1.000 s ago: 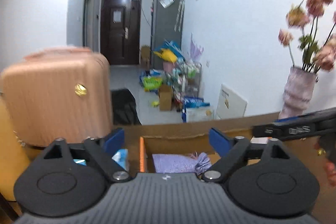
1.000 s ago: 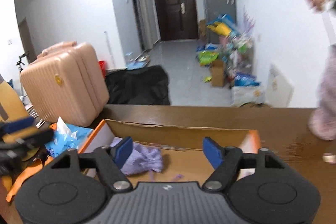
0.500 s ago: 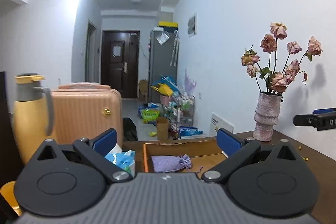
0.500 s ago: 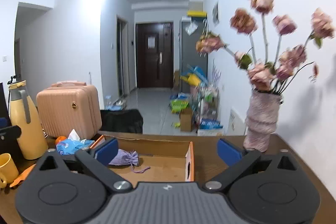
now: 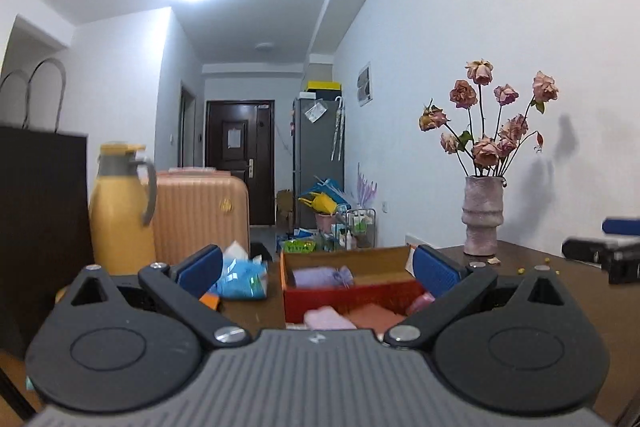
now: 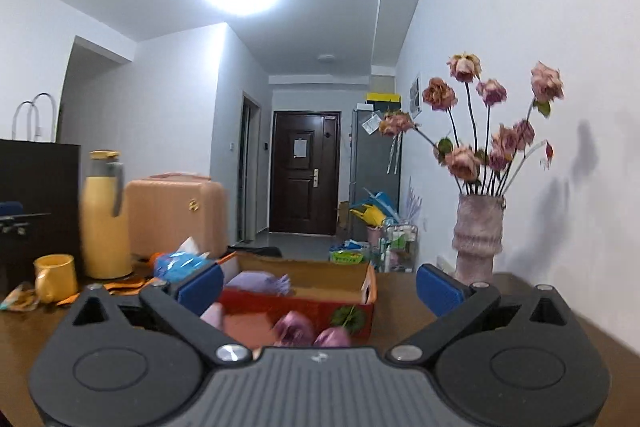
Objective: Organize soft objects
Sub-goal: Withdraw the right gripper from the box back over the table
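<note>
Both the left claw (image 5: 316, 269) and right claw (image 6: 318, 285) gape empty; the soft pink pieces (image 6: 294, 331) lie straight ahead, nearer the right claw.

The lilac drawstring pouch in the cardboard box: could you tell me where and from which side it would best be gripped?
Probably from above: the lilac drawstring pouch lies flat inside the cardboard box, whose walls block a level approach. Grip across its plump middle rather than the gathered neck on its right, which is thin and floppy. The left gripper, open and empty, looks best aligned.
</note>
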A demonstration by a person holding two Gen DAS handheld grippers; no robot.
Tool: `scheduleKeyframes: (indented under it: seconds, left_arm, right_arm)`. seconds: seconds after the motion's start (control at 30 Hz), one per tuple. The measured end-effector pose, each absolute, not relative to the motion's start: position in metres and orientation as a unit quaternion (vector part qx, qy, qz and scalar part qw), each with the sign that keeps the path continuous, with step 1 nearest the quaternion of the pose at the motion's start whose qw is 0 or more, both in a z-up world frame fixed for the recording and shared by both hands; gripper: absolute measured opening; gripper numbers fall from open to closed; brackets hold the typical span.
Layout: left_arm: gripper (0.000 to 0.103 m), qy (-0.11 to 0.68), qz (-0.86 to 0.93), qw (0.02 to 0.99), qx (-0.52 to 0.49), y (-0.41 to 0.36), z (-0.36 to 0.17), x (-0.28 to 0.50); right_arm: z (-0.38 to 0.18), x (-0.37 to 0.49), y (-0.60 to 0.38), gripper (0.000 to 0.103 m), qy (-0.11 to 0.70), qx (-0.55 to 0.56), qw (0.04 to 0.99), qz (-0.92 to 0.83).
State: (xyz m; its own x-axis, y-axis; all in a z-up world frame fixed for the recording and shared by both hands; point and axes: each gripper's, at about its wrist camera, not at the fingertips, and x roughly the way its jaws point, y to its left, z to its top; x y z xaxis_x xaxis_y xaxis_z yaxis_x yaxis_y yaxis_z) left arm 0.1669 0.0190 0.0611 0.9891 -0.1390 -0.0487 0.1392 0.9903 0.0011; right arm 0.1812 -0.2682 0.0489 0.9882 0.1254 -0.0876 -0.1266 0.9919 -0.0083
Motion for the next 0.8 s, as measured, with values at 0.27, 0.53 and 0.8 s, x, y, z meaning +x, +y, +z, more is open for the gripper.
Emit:
scheduleKeyframes:
  seconds: [0.27, 0.53, 0.8]
  left_arm:
    - [0.103, 0.033, -0.077, 0.996, 0.021, 0.018, 0.03, 0.11]
    - [0.103, 0.042, -0.077, 0.996, 0.018, 0.025, 0.023, 0.097]
    - [0.103, 0.067, -0.069, 0.995, 0.014, 0.027, 0.008, 0.11]
  right_arm:
    - [0.017, 0.105, -0.258, 0.103, 0.052, 0.019, 0.996, 0.071]
    - [0.004, 0.083, -0.249, 0.103, 0.066, 0.015, 0.995, 0.08]
    - [-0.006, 0.092, -0.243, 0.103, 0.084, 0.016, 0.993, 0.083]
